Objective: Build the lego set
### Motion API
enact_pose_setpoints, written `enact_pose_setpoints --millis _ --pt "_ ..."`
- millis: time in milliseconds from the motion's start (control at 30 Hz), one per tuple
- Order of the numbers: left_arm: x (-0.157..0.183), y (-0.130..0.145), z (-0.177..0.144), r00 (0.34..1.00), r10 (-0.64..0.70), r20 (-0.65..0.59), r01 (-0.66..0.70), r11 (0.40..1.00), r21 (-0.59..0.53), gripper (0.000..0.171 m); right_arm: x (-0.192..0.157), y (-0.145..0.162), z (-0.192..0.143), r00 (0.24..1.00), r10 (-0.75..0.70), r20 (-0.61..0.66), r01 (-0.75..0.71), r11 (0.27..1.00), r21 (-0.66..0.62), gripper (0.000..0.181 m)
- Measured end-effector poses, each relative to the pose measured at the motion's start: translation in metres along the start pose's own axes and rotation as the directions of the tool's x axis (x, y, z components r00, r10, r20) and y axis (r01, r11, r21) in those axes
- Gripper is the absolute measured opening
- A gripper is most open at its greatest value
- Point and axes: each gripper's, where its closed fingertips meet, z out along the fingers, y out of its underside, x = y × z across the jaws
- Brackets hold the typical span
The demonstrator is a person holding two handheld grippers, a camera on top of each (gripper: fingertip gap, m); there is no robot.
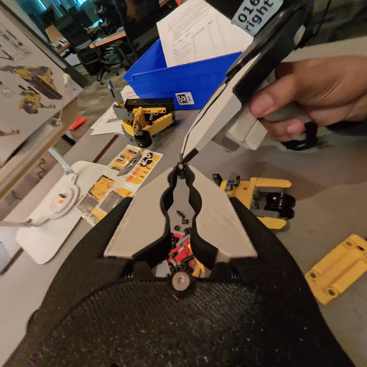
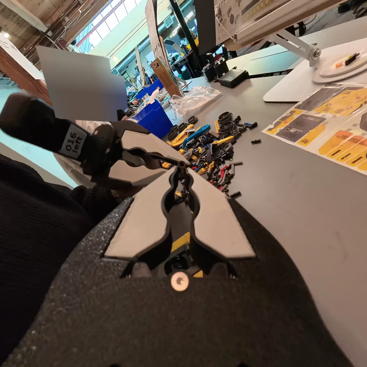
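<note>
Left gripper [image 1: 181, 166] pinching small connector [image 1: 180, 166], grey table [image 1: 327, 214], workshop

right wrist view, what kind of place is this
Probably a shared workshop or maker space: a grey worktable strewn with a pile of small plastic building-toy parts, a yellow sticker sheet, and more benches behind.

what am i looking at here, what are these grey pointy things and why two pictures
They are two hand-held claws, one in each of a person's hands, each with a camera looking along its fingers. The left wrist view shows the left claw pinching a small black connector piece; the right claw, gripped by a hand, brings a small grey piece to it. The right wrist view shows the same meeting from the other side. On the grey table lie a pile of building-toy parts, a sticker sheet, a blue bin and yellow part-built models.
</note>
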Motion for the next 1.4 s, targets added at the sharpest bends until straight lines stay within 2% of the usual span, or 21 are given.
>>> enact_pose_setpoints --millis 67,133,200,233,300,400,500,567,700,767,900,1000,1067,1133,1267,1333,1400 --pt "-0.001 0.001 0.000 0.998 0.045 0.033 -0.044 0.999 -0.015 0.005 0.000 0.000 0.001 1.000 0.016 0.001 -0.016 1.000 0.007 0.005" --pt "-0.002 -0.001 0.000 1.000 0.011 0.021 -0.011 1.000 0.000 0.005 0.000 -0.002 0.000 1.000 0.003 0.009 -0.003 1.000 0.017 0.005" --pt "-0.003 -0.004 -0.002 0.996 -0.088 -0.027 0.089 0.995 0.038 0.005 -0.002 -0.007 0.000 1.000 -0.017 0.018 0.016 0.999 0.049 0.009" --pt "-0.004 -0.006 -0.004 0.986 -0.153 -0.064 0.157 0.986 0.061 0.005 -0.002 -0.012 -0.003 0.999 -0.035 0.013 0.034 0.997 0.075 0.020" --pt "-0.008 -0.012 -0.008 0.945 -0.292 -0.148 0.309 0.945 0.107 0.005 -0.003 -0.021 -0.010 0.996 -0.087 0.004 0.086 0.990 0.114 0.024" --pt "-0.018 -0.023 -0.018 0.830 -0.472 -0.296 0.532 0.829 0.171 0.004 -0.002 -0.029 -0.017 0.980 -0.191 -0.061 0.198 0.970 0.139 0.024" --pt "-0.023 -0.033 -0.026 0.668 -0.581 -0.464 0.716 0.673 0.186 0.004 -0.011 -0.028 -0.011 0.968 -0.242 -0.063 0.249 0.958 0.145 0.023" --pt "-0.022 -0.035 -0.027 0.588 -0.608 -0.534 0.779 0.604 0.169 0.004 -0.018 -0.025 -0.005 0.970 -0.242 -0.039 0.245 0.958 0.151 0.022" --pt "-0.016 -0.042 -0.029 0.462 -0.616 -0.638 0.853 0.507 0.128 0.004 -0.023 -0.021 0.000 0.968 -0.249 -0.027 0.250 0.955 0.158 0.016" --pt "-0.013 -0.042 -0.027 0.455 -0.612 -0.647 0.855 0.504 0.124 0.004 -0.024 -0.021 0.000 0.969 -0.245 -0.018 0.245 0.957 0.156 0.016" --pt "-0.009 -0.042 -0.024 0.489 -0.601 -0.632 0.836 0.531 0.141 0.004 -0.025 -0.022 -0.002 0.970 -0.241 -0.006 0.239 0.958 0.160 0.004" --pt "-0.009 -0.042 -0.026 0.476 -0.593 -0.650 0.839 0.528 0.133 0.004 -0.026 -0.019 -0.001 0.968 -0.253 -0.001 0.250 0.958 0.137 0.004" --pt "-0.010 -0.043 -0.028 0.458 -0.583 -0.671 0.846 0.518 0.127 0.017 -0.027 -0.018 -0.002 0.964 -0.264 0.008 0.261 0.957 0.125 0.004" --pt "-0.010 -0.044 -0.030 0.442 -0.570 -0.692 0.848 0.517 0.115 0.020 -0.028 -0.018 -0.004 0.963 -0.270 0.020 0.266 0.957 0.114 0.004" --pt "-0.004 -0.046 -0.036 0.446 -0.523 -0.726 0.818 0.567 0.094 0.032 -0.031 -0.010 -0.006 0.964 -0.254 0.083 0.250 0.967 0.054 0.004" --pt "0.001 -0.047 -0.040 0.437 -0.492 -0.753 0.798 0.599 0.072 0.031 -0.034 -0.006 -0.007 0.968 -0.212 0.132 0.212 0.977 0.017 0.003" --pt "0.009 -0.048 -0.044 0.394 -0.470 -0.790 0.785 0.619 0.023 0.026 -0.037 -0.002 -0.010 0.969 -0.164 0.184 0.169 0.985 -0.015 0.004"
